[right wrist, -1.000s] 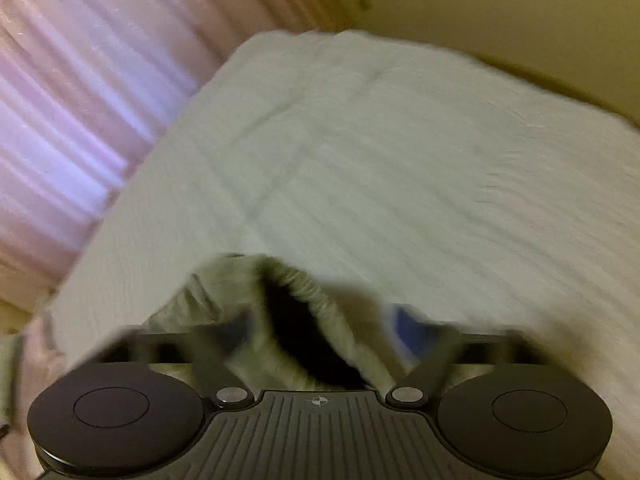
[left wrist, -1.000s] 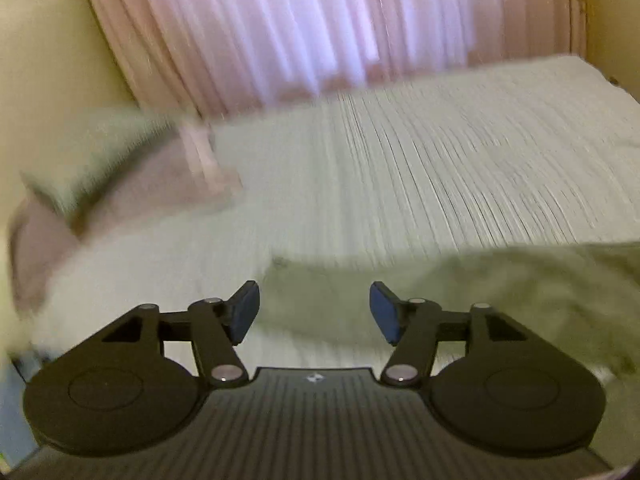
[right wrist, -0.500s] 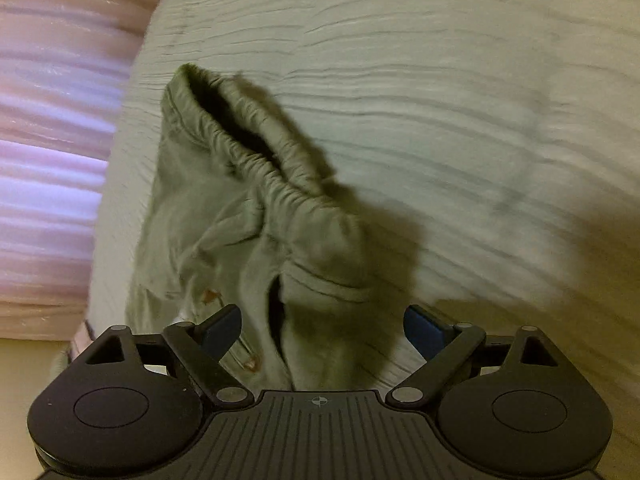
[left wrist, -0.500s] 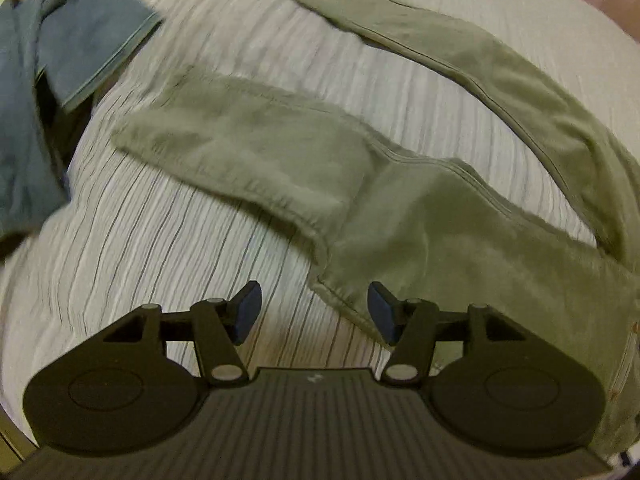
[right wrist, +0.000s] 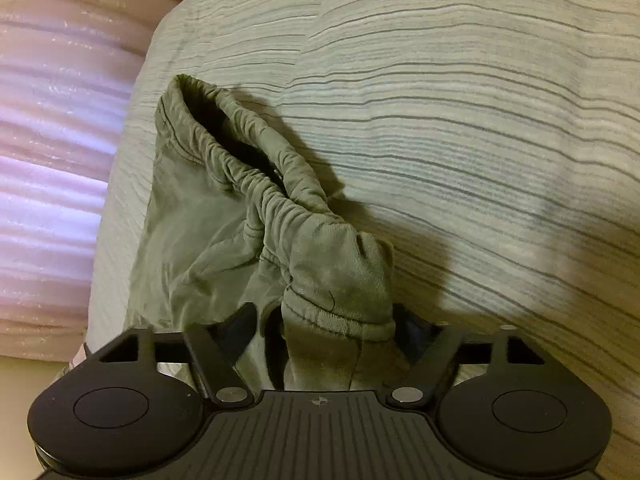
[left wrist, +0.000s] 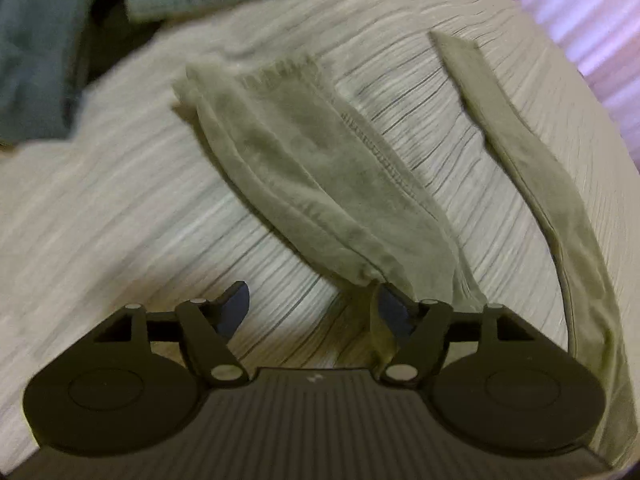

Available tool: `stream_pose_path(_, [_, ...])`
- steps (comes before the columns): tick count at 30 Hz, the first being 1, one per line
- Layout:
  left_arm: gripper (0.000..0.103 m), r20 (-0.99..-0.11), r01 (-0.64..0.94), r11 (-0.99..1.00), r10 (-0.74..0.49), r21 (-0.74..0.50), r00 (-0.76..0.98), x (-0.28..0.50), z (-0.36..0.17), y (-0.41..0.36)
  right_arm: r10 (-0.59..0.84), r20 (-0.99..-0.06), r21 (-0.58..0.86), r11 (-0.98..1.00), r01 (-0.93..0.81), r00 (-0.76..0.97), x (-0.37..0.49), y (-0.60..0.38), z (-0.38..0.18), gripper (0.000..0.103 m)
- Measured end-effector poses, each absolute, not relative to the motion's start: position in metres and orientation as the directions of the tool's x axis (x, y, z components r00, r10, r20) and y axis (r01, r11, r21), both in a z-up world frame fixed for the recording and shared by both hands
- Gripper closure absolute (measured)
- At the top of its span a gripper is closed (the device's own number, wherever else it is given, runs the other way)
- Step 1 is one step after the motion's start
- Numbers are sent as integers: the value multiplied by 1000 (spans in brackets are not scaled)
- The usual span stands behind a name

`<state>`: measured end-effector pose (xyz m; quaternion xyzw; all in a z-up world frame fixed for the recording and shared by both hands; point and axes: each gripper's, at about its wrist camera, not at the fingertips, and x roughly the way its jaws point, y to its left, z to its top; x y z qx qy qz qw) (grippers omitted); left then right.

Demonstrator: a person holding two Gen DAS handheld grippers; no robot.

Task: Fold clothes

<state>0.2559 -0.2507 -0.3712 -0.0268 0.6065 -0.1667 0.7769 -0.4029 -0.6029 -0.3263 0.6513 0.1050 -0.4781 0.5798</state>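
A bed fills both views, covered with a pale striped bedspread (left wrist: 120, 208), with pink pleated curtains (right wrist: 52, 128) along one edge. Spread across it lies a pair of olive-green trousers (left wrist: 320, 168), the garment to be folded: in the left wrist view the two legs run away from the camera, the nearer leg wide and flat with its frayed hem at the far end, the other a narrow strip curving along the right side. In the right wrist view the gathered elastic waistband (right wrist: 256, 184) stands up in a loose open loop, most likely because that end is being picked up to carry it over for a fold. The right gripper (right wrist: 324, 332) has a thick bunch of waistband cloth between its jaws, which are closing on it; the pads are hidden behind the fabric, so I cannot tell whether they press yet. The left gripper (left wrist: 312, 312) is parting its jaws, and only its right-hand finger touches the near end of the wide leg, a fold of cloth draped against it, with bare bedspread between the fingers; it holds nothing. At the far left lie blue-grey clothes (left wrist: 48, 40), well apart from the trousers and not in the way of a fold.
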Motion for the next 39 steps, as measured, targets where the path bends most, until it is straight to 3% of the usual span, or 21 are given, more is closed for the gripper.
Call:
stream_pose_path(2, [38, -946, 198, 957, -252, -211, 206, 259, -385, -256, -423, -754, 646, -347, 679, 502, -403, -602, -329, 50])
stream_pose_path(3, [47, -943, 211, 956, -249, -203, 220, 258, -386, -257, -422, -757, 645, -361, 673, 499, -405, -602, -330, 63])
stream_pose_path(4, [80, -941, 239, 954, -240, -183, 240, 255, -385, -259, -421, -758, 645, -363, 672, 499, -406, -603, -327, 71])
stream_pose_path(5, [101, -940, 274, 951, -219, -145, 262, 251, -382, -261, -423, -755, 646, -348, 680, 501, -408, -605, -321, 73])
stream_pose_path(6, [103, -938, 298, 948, -201, -113, 283, 248, -379, -262, -426, -752, 647, -332, 687, 502, -411, -608, -314, 76])
stream_pose_path(11, [103, -905, 269, 955, -221, -125, 363, 237, -347, -234, -465, -721, 658, -228, 717, 514, -426, -624, -266, 81])
stream_pose_path(15, [103, -907, 324, 932, -272, -165, 322, 201, -322, -211, -496, -685, 671, -144, 727, 534, -462, -633, -218, 82])
stream_pose_path(17, [91, -914, 345, 921, -286, -180, 289, 178, -320, -202, -509, -671, 671, -109, 733, 539, -483, -636, -195, 82])
stream_pose_path(19, [66, -916, 354, 911, -310, -210, 256, 152, -327, -194, -508, -701, 643, -146, 752, 501, -511, -634, -195, 82])
stream_pose_path(21, [54, -916, 357, 904, -329, -236, 227, 130, -338, -190, -494, -741, 609, -210, 765, 455, -539, -634, -204, 81])
stream_pose_path(24, [49, -923, 330, 911, -326, -248, 206, 114, -364, -199, -390, -820, 544, -302, 783, 419, -561, -636, -241, 78])
stream_pose_path(25, [43, -920, 317, 914, -329, -254, 211, 114, -369, -205, -369, -836, 521, -305, 798, 405, -561, -635, -251, 77])
stream_pose_path(27, [26, -912, 299, 920, -329, -252, 244, 117, -380, -217, -374, -848, 496, -306, 813, 376, -558, -631, -262, 58])
stream_pose_path(28, [26, -910, 291, 927, -318, -238, 267, 120, -385, -224, -380, -847, 493, -305, 815, 371, -556, -629, -266, 57])
stream_pose_path(29, [26, -910, 285, 932, -304, -224, 281, 122, -388, -229, -381, -842, 502, -291, 814, 382, -556, -628, -269, 56])
stream_pose_path(30, [34, -909, 283, 935, -296, -213, 294, 125, -391, -234, -382, -838, 509, -284, 813, 391, -557, -627, -272, 56])
stream_pose_path(31, [67, -905, 286, 937, -287, -199, 313, 127, -393, -239, -381, -837, 512, -291, 808, 393, -559, -626, -275, 56])
stream_pose_path(32, [82, -899, 296, 937, -285, -188, 332, 128, -390, -240, -379, -837, 515, -299, 804, 395, -561, -626, -278, 56])
stream_pose_path(33, [97, -894, 303, 933, -294, -193, 338, 129, -384, -238, -377, -839, 513, -305, 803, 393, -563, -626, -280, 69])
stream_pose_path(35, [97, -879, 322, 924, -320, -206, 355, 130, -367, -229, -373, -839, 509, -280, 814, 396, -565, -628, -271, 75])
stream_pose_path(39, [97, -831, 378, 913, -326, -154, 450, 115, -319, -196, -366, -822, 528, -207, 824, 436, -565, -630, -246, 77])
